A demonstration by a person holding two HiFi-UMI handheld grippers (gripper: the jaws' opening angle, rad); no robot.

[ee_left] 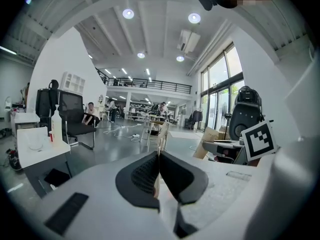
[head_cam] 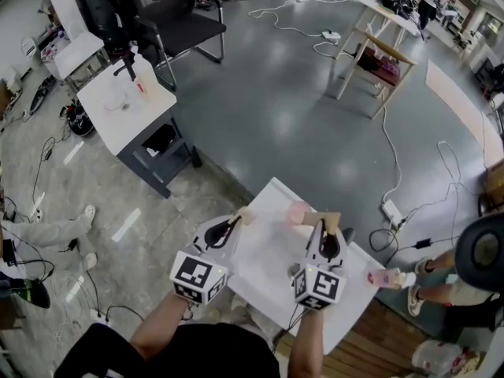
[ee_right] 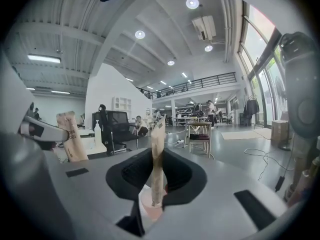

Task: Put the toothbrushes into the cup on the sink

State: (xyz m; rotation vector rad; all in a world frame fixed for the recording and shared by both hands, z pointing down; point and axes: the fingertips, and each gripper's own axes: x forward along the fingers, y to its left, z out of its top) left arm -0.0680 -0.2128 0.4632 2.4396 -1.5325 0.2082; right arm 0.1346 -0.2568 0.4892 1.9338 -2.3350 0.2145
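While R hand-held gripper (ee_right: 158, 156) clamps a toothbrush (ee_right: 158, 131) by cup (ee_right: 149, 210), L hand-held gripper (ee_left: 159, 159) pinches 2nd toothbrush (ee_right: 73, 136). Next, prob.: lower R brush into cup, release.

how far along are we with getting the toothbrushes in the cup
Done: nothing looks released into the pink cup yet.
In hand: the left gripper is shut on one paper-wrapped toothbrush. The right gripper is shut on the second wrapped toothbrush, whose lower end hangs right over the cup.
Left: let both go into the cup.
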